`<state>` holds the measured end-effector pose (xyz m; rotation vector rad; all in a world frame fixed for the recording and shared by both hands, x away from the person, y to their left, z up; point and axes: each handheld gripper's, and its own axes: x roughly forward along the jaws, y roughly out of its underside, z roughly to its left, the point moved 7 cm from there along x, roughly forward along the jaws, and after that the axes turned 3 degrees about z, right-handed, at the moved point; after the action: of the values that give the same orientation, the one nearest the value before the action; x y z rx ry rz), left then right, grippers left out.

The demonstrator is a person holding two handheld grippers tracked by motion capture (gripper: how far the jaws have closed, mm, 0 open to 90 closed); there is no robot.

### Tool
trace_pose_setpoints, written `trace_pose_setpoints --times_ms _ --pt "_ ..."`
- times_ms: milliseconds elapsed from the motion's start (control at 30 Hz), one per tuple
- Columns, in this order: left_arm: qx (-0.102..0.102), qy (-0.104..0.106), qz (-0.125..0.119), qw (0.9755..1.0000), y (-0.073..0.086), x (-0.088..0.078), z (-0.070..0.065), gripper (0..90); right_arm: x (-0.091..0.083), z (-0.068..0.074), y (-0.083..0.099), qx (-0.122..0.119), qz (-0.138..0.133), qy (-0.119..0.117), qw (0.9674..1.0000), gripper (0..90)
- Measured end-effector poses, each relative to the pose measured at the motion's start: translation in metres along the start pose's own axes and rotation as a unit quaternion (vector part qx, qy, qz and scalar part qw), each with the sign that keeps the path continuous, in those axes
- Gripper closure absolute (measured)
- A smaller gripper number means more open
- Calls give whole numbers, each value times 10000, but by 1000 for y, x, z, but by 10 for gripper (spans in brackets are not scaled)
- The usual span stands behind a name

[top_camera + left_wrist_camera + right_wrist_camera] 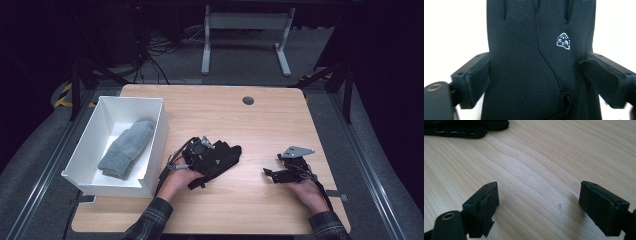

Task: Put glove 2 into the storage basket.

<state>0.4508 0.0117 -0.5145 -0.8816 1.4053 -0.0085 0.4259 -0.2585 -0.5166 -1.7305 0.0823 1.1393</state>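
A black glove (231, 151) with a small white logo lies flat on the wooden table (250, 130), left of its middle. My left gripper (212, 156) is down on it. In the left gripper view the glove (529, 62) runs between both jaws, whose pads (477, 80) stand wide at its two edges; the cloth is not bunched. My right gripper (270, 174) rests low over bare wood to the right, and its jaws (539, 195) are open with nothing between them. The edge of the glove (466, 127) shows at the top left of the right gripper view.
A white box (156, 145) stands at the table's left edge with a grey sock (127, 147) inside. A round cable port (248, 100) sits near the far edge. Table legs and cables lie on the floor beyond.
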Motion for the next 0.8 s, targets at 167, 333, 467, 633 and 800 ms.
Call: trace_pose_setpoints --times_ms 167,333,467,633,800 --pt "146 206 -13 9997 0 -5 -5 306 0 0 0 -9 0 -1 10000 167" --pt "96 518 7 9986 0 -8 -12 570 0 0 0 0 -4 4 10000 166" --pt "-89 544 55 9985 -2 -11 -14 622 0 0 0 2 -4 2 10000 167" --pt "-209 615 -17 9979 -6 -20 -16 627 0 0 0 -3 -5 3 10000 166" --pt "-344 599 -161 9975 -13 -37 -18 627 0 1 0 7 2 0 10000 166"
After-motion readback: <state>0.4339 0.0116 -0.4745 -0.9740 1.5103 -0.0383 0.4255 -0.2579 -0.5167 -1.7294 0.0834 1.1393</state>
